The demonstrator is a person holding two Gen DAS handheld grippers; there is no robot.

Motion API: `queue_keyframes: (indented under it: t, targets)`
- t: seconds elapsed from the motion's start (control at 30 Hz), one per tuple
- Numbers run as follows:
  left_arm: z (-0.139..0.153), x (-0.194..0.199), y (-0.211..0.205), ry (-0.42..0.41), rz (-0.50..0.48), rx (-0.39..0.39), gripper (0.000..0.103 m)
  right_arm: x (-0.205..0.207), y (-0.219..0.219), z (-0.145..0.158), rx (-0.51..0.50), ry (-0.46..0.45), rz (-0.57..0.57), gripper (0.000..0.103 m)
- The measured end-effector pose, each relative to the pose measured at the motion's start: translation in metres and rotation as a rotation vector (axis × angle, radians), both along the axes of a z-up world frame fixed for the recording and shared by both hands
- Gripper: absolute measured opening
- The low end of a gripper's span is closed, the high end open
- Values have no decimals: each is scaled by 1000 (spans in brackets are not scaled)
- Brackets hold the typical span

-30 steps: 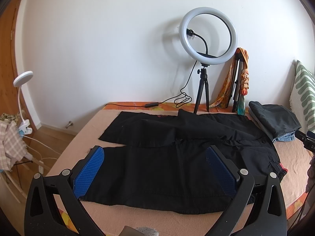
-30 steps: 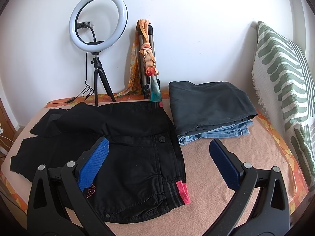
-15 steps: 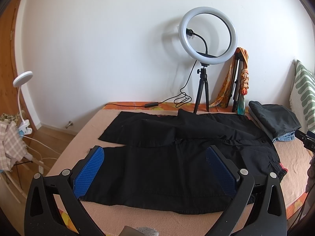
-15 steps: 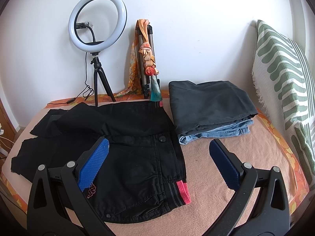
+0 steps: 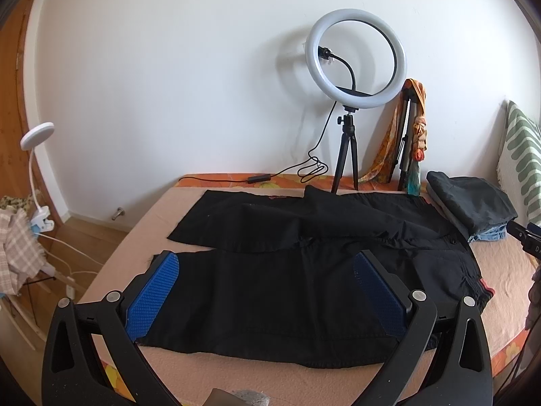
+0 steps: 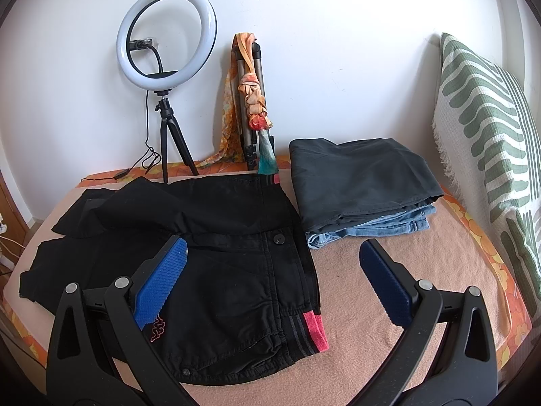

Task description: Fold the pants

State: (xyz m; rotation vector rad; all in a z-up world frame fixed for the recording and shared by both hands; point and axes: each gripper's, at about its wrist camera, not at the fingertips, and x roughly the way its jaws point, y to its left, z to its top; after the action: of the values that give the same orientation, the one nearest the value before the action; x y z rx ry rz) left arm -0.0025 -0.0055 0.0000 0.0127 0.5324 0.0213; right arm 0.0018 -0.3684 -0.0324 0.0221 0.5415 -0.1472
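Nothing moved; pants [image 5: 270, 291] below hand-held grippers.

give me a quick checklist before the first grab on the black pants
1. Black pants spread flat on the bed: ok.
2. Left gripper open, above the near leg: ok.
3. Right gripper open, near the waistband: ok.
4. Legs lined up: not ok, the far leg lies apart.
5. Folded stack off the pants: ok.
6. Ring light tripod clear of the far hem: cannot tell.
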Motion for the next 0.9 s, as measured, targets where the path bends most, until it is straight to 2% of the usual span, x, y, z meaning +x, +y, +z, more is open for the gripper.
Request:
queue_keyframes:
  t: [0.47, 0.6, 0.67, 0.8, 0.9]
  targets:
    - [-3, 14, 2, 28, -3, -3, 103, 10, -1, 1, 24, 1, 4, 103]
    - [-3, 29, 5, 50, -16, 10, 103, 19, -2, 0, 33, -5, 10, 103]
    - [-4, 39, 9, 67, -13, -12, 103, 26, -2, 0, 46, -9, 21, 103]
    - [-9, 59, 26, 96, -48, -125, 103, 40, -2, 3, 55, -25, 62, 103]
    - [-11, 77, 32, 117, -44, -137, 103, 56, 1, 6, 56, -17, 113, 103]
